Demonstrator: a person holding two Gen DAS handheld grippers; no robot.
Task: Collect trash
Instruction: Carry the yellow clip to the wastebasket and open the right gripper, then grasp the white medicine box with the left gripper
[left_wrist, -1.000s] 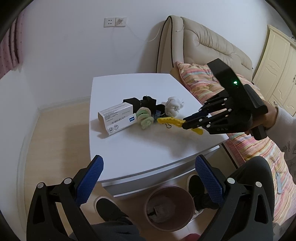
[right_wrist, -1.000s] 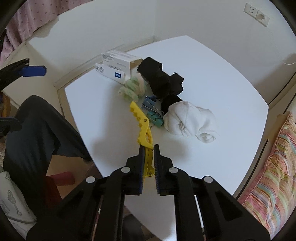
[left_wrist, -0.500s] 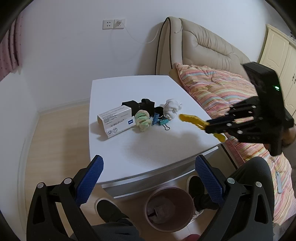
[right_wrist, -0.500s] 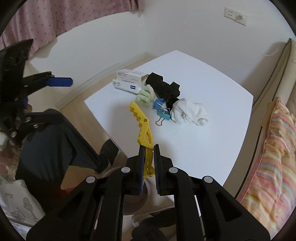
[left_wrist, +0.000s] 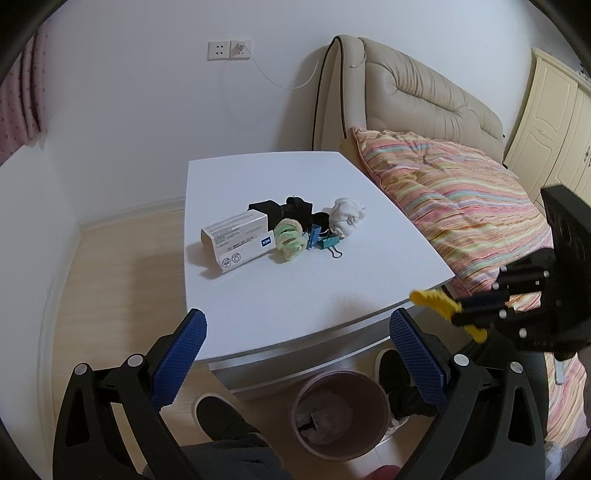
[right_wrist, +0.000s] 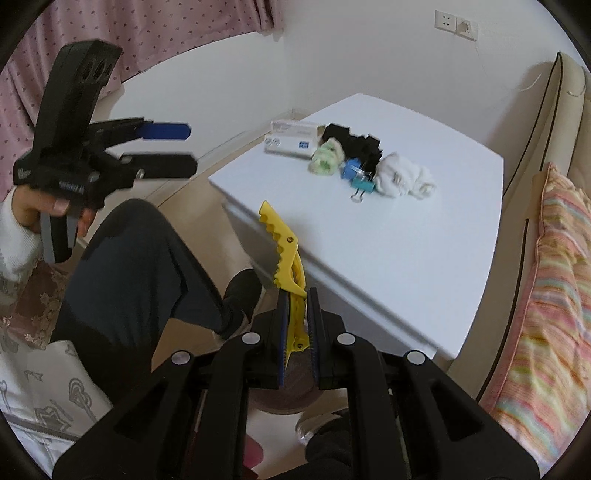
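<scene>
Bedside scene, with a white square table (left_wrist: 295, 288) pushed up against a striped quilt, and the action is right at its near edge: the yellow toothed plastic clip (right_wrist: 284, 254) is pinched by its tail in the right gripper (right_wrist: 296, 325), jaws narrow and clamped on it, its long axis running straight out ahead of the fingers, toothed tip leading. Below that near edge sits the round pink waste bin (left_wrist: 341, 417), tucked part-way under the tabletop between the person's shoes, so the clip hangs just off the table, above and to one side of the bin; the drop looks to be a short carry inward and down, and the right hand is clearly the nearer one. Compared with a second ago, the clip has come away from the pile and off the tabletop. Over by the far side of the table's edge, the left gripper (left_wrist: 297, 354) hangs wide and empty, unmoved. Back on the table wait a white carton, black cloth, green scrunchie, blue binder clips and a white wad.
</scene>
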